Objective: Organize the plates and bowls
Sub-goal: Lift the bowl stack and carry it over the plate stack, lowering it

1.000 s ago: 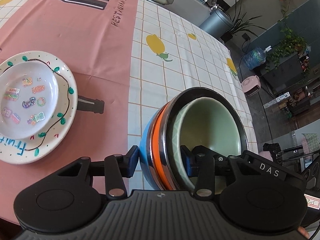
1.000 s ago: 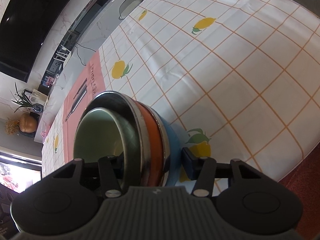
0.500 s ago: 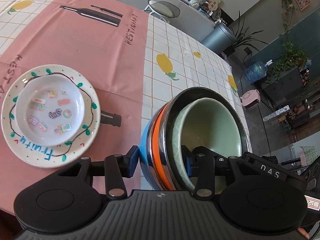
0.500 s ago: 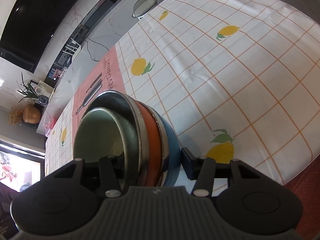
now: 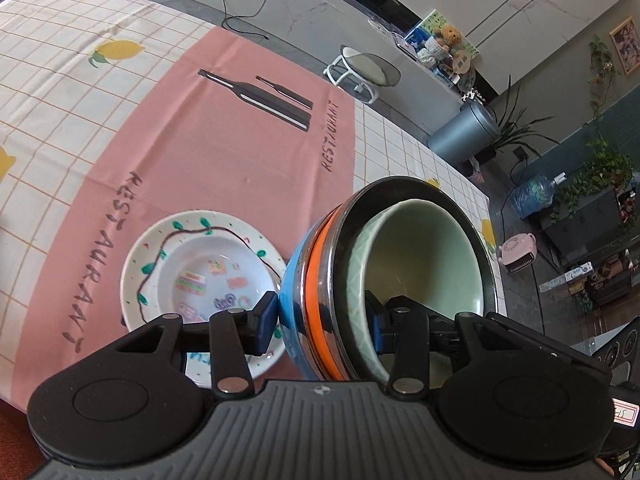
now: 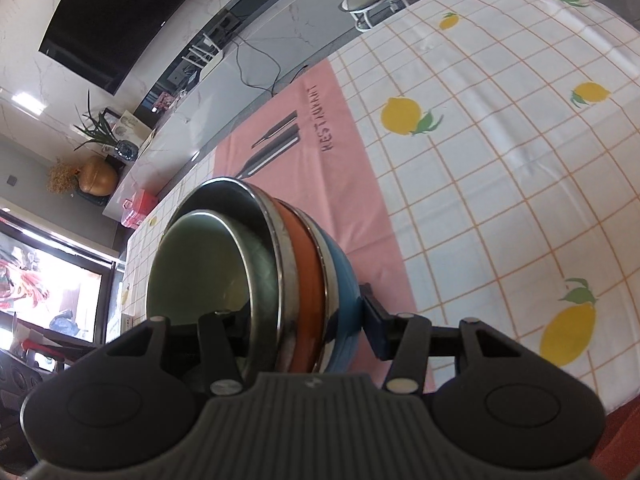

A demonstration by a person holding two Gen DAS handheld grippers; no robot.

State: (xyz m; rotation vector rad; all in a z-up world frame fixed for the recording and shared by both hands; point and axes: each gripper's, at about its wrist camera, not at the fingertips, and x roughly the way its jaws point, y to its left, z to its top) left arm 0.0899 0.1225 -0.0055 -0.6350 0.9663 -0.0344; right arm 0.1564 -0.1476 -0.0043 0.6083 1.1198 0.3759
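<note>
Left gripper (image 5: 320, 320) and right gripper (image 6: 298, 330), each half-open, clamp opposite rims of the nested bowl stack (image 5: 400, 272), sharing its weight above the worktop (image 5: 240, 152), beside the stacked plates (image 5: 160, 264).

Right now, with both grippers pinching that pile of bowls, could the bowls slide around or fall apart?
Probably a little. The stack of bowls is nested loosely: the green bowl sits off-centre inside the shiny metal bowl, so it may rattle or shift if tilted. The glossy rims look slippery, though the left gripper and right gripper each clamp a side. It likely feels heavy.
</note>
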